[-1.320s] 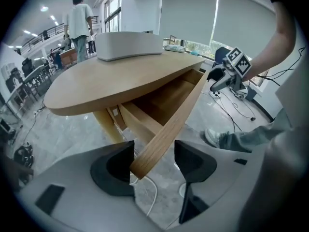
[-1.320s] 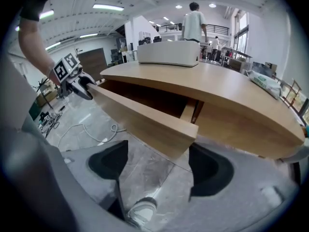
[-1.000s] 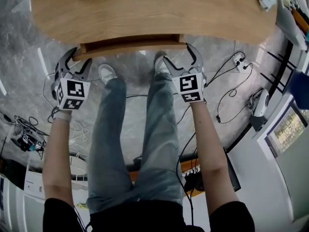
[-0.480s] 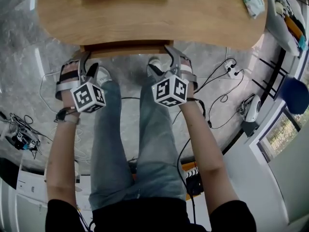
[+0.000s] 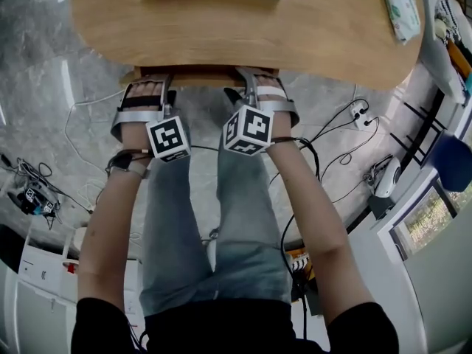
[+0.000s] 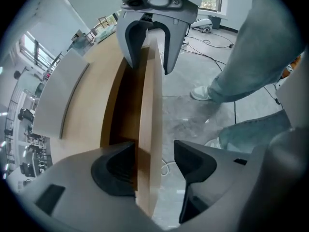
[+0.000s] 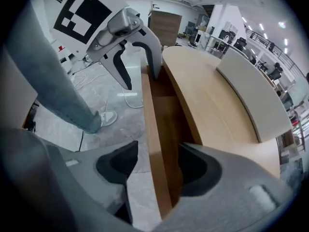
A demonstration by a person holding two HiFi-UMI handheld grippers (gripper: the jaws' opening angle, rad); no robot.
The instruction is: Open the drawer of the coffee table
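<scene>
While the drawer (image 5: pixel 198 73) stands a little way out from under the coffee table's worktop (image 5: pixel 243 28), we set the left hand-held gripper (image 6: pixel 153 161) and the right hand-held gripper (image 7: pixel 157 168) astride the top edge of its front board (image 6: pixel 150 105). The left one is spread wide, one pad inside the drawer and the outer pad clear of the wood. The right one's jaws have just been closing with the same board between them, yet a sliver of gap shows at the outer pad, so neither pinches yet. We judge the board stiff, smooth wood with no handle in sight: firm to pinch but liable to slip, best taken at that top edge either side of the middle and drawn evenly so the drawer does not jam.
</scene>
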